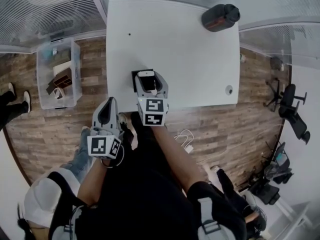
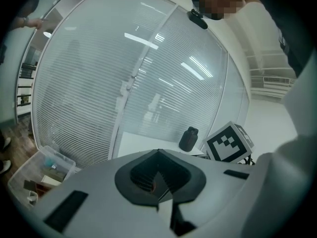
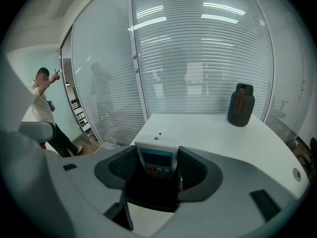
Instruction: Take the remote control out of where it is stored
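Right gripper clasps remote, jaws wide, in holder on table. Left gripper, jaws together, hangs beside table.

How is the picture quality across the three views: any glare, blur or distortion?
Head view: sharp and evenly lit, but fisheye bows the table edges. Left gripper view: light reflections streak the glass wall, and the corners are vignetted dark. Right gripper view: similar streaks on the glass, yet the remote reads crisp.
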Demonstrator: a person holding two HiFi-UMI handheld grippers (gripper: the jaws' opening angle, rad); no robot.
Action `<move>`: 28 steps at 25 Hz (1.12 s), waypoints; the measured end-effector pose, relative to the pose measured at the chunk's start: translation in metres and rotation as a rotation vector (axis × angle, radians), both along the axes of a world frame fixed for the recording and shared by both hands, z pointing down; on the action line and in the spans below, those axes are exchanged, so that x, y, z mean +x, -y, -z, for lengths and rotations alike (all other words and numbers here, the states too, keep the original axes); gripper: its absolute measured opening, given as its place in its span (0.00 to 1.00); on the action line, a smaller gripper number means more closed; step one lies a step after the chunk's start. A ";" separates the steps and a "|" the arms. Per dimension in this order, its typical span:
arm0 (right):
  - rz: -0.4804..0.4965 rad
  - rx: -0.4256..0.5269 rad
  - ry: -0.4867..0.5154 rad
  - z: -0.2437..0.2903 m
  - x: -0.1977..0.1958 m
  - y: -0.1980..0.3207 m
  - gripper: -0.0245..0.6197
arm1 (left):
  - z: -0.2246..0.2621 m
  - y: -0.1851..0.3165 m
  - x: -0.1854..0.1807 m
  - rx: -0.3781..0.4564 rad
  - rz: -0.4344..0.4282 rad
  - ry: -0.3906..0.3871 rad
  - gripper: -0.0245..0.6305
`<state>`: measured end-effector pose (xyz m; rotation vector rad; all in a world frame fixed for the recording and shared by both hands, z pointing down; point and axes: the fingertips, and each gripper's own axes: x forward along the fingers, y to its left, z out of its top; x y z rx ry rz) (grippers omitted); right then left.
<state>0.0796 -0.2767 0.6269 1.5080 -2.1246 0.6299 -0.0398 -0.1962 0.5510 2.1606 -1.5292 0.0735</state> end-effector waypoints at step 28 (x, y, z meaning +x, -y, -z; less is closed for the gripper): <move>0.060 0.175 -0.020 0.039 -0.004 -0.017 0.43 | 0.008 -0.014 -0.004 0.017 -0.007 0.001 0.05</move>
